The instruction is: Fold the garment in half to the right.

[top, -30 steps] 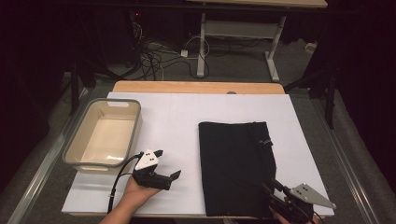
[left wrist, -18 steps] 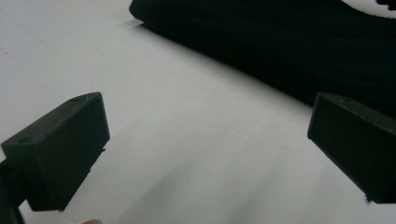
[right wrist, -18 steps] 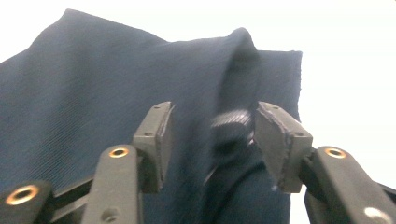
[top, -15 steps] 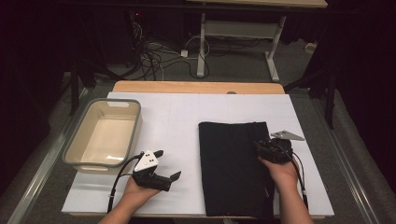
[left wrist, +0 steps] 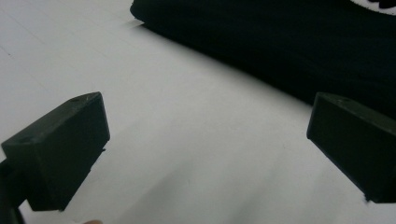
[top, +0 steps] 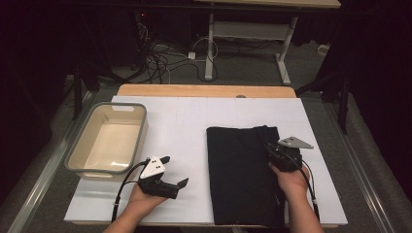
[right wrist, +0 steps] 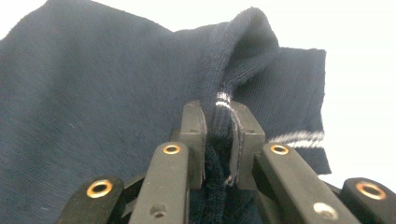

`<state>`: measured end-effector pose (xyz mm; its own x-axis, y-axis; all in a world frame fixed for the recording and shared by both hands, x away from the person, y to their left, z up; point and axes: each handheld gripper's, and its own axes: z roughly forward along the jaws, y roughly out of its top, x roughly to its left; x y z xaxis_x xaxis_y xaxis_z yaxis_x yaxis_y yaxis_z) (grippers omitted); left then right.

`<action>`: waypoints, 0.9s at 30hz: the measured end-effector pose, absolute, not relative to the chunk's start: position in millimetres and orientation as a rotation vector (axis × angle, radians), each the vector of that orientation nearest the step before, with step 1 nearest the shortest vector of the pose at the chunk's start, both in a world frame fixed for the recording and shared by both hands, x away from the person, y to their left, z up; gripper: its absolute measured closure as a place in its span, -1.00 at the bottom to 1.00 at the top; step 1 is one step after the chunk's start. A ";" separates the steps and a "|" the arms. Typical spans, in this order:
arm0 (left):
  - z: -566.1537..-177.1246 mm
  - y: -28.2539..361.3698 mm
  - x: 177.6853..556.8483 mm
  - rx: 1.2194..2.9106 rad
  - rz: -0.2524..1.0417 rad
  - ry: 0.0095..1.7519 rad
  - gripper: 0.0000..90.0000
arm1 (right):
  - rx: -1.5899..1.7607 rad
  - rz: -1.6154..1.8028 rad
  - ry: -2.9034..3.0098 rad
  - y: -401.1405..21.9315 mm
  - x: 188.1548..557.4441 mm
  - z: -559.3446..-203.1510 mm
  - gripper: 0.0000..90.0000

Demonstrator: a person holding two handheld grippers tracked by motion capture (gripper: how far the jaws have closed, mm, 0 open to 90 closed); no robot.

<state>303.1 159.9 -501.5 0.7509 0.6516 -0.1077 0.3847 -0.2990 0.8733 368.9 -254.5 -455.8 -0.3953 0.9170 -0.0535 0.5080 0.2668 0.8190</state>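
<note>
The right gripper (right wrist: 217,140) has just been closing, and there it is, clamped on a raised fold of the dark knitted garment (right wrist: 93,93), a ridge of cloth pinched between its two pads. In the right gripper view a thin pale stripe on the hem shows right at the pinch, and the same stripe runs along the flat edge just to the right of the jaws. From above, the right gripper (top: 278,149) sits over the garment's (top: 240,174) far right corner, the rest of the cloth lying flat on the white table (top: 184,126) and reaching back toward the person beside the right hand (top: 289,177).

Over on the other side, the left gripper (top: 176,171) rests low on the table, held in the left hand (top: 141,196), jaws spread wide with nothing but bare white surface between them. In the left gripper view the garment (left wrist: 280,42) lies ahead of those open jaws, near but apart.

Beyond and to the left of the left gripper stands a grey-rimmed tub (top: 77,160), well apart from the cloth.
</note>
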 end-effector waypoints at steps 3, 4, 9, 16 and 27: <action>-501.5 159.5 302.8 1.925 0.331 0.791 -1.00 | 1.225 1.040 1.952 -257.7 361.9 -428.2 0.76; -501.5 159.4 302.7 1.925 0.332 0.790 -1.00 | 1.218 1.041 1.940 -260.0 361.0 -422.9 0.76; -501.5 159.6 302.5 1.925 0.333 0.787 -1.00 | 1.340 0.939 1.894 -284.5 370.5 -435.5 0.75; -501.5 160.2 302.9 1.924 0.327 0.785 -1.00 | 1.432 0.947 1.946 -301.4 372.8 -460.4 0.24; -501.5 160.1 302.9 1.924 0.327 0.790 -1.00 | 1.297 1.068 2.019 -293.6 256.6 -461.6 0.17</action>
